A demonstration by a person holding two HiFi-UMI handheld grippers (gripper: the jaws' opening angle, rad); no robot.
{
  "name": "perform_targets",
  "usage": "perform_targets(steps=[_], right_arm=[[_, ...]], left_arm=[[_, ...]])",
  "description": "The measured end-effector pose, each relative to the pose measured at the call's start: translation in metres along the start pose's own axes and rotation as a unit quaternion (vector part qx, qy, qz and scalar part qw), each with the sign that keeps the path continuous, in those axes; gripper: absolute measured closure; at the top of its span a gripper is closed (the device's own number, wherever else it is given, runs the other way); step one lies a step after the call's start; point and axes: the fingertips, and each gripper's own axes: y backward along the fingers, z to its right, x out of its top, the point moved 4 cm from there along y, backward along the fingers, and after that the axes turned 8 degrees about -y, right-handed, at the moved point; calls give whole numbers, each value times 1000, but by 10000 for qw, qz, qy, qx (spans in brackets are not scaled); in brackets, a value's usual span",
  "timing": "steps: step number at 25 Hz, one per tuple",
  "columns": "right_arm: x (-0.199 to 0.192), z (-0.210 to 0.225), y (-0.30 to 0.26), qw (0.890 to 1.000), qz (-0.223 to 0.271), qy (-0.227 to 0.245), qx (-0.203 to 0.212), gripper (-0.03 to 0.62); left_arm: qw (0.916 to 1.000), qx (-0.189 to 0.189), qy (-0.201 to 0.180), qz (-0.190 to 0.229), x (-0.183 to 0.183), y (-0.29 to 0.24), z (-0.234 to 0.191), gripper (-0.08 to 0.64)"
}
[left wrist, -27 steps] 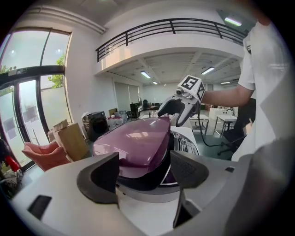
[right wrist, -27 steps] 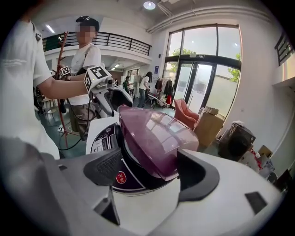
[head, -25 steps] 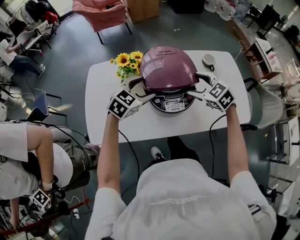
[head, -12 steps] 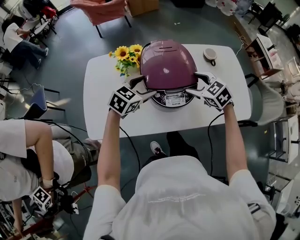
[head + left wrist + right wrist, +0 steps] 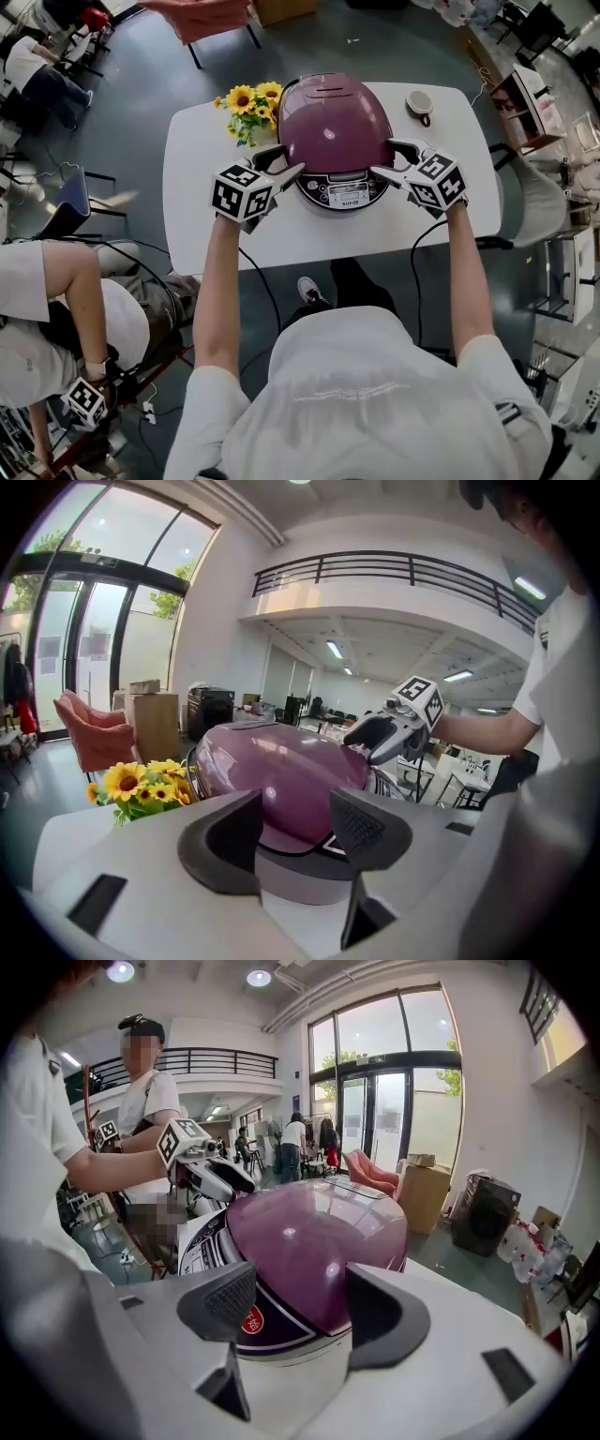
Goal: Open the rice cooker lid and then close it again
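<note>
Jaws of the left gripper [image 5: 287, 159] stand apart and are closing, with nothing pinched between the dark pads; in the left gripper view [image 5: 295, 822] the gap between them frames the purple, dome-lidded rice cooker [image 5: 281, 771], which lies just beyond the tips. The right gripper [image 5: 384, 157] matches it: its jaws are apart and closing on nothing, and in the right gripper view [image 5: 300, 1302] the cooker [image 5: 319, 1232] fills the space past them.

In the head view the rice cooker [image 5: 336, 122] sits upright near the far middle of the white rounded worktop [image 5: 197, 197]. Its glossy lid is down, and its dark control panel with a small display [image 5: 345, 192] faces the person. The body is nearly round, slightly longer from front to back.

Both of the person's bare forearms reach straight forward from white short sleeves, roughly parallel. Each gripper tips forward and down and angles inward, so the two sets of jaws point at each other across the front of the cooker. The left tips are just beside the left front rim of the lid and the right tips just beside the right front rim. Whether either touches the cooker cannot be told.

A bunch of yellow sunflowers [image 5: 248, 105] lies on the worktop left of the cooker, behind the left gripper.
</note>
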Motion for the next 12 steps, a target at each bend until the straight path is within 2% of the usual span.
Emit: perform_targets(steps=[2,7,9,12], right_arm=[[1,1,1,9999,37,-81,52,288],[1,8,3,9976,301,-604,145,321],[2,9,3,9974,300,-654,67,342],[2,8,0,9981,199,-585,-4,341]], left_arm=[[9999,123,-26,-69,0,0,-2,345],[9989,247,-229,-337,1,-3,0,348],[9984,274,-282,-418,1,-3,1,348],[9978,298,-330,-486,0,-3,2,348]])
